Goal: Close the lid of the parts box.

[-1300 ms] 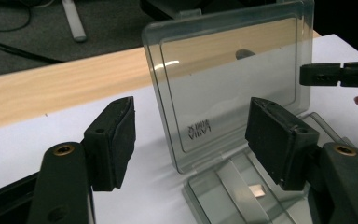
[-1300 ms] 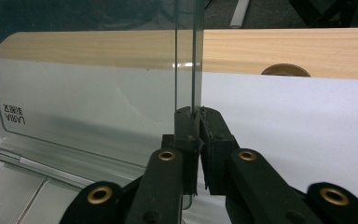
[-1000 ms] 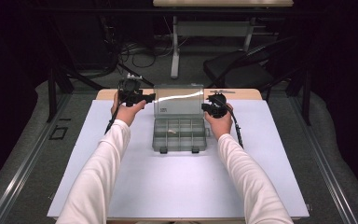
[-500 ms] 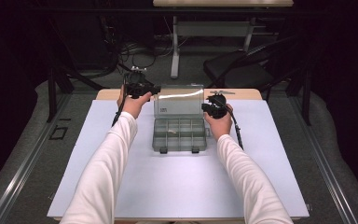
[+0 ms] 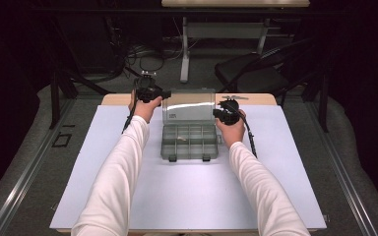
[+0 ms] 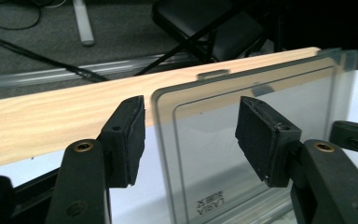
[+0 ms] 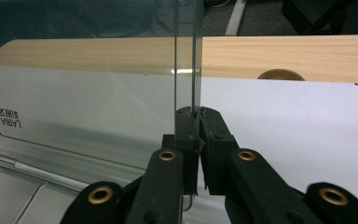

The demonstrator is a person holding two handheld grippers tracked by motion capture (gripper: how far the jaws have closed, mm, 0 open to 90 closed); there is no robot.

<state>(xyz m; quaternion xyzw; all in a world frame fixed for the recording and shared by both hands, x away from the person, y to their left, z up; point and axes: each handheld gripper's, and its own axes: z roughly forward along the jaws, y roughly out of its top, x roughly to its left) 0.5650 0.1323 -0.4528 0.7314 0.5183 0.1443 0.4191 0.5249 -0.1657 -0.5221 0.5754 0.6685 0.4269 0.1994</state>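
Organizer box (image 5: 189,141) is sitting mid-frame on the white surface (image 5: 187,196), clear lid (image 5: 189,107) standing upright. Right gripper (image 7: 197,113) fingers are clamping the lid's edge; left gripper (image 6: 191,135) fingers are spread, empty, nearing its corner. Opening looks done; contents work is left.

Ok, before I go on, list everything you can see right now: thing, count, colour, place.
organiser box: one, grey, compartmented, centre of the mat, open
lid: one, clear, standing upright at the box's far edge, right edge pinched
small item: one, pale, in a middle compartment; too small to identify
mat: one, white, covering the table
table: one, light wood, far edge showing beyond the mat
chair: one, black, on the floor behind the table
cables: several, black, on the floor at far left
left gripper: one, black, jaws apart at the lid's left edge
right gripper: one, black, jaws closed on the lid
sleeves: two, white, entering from the bottom
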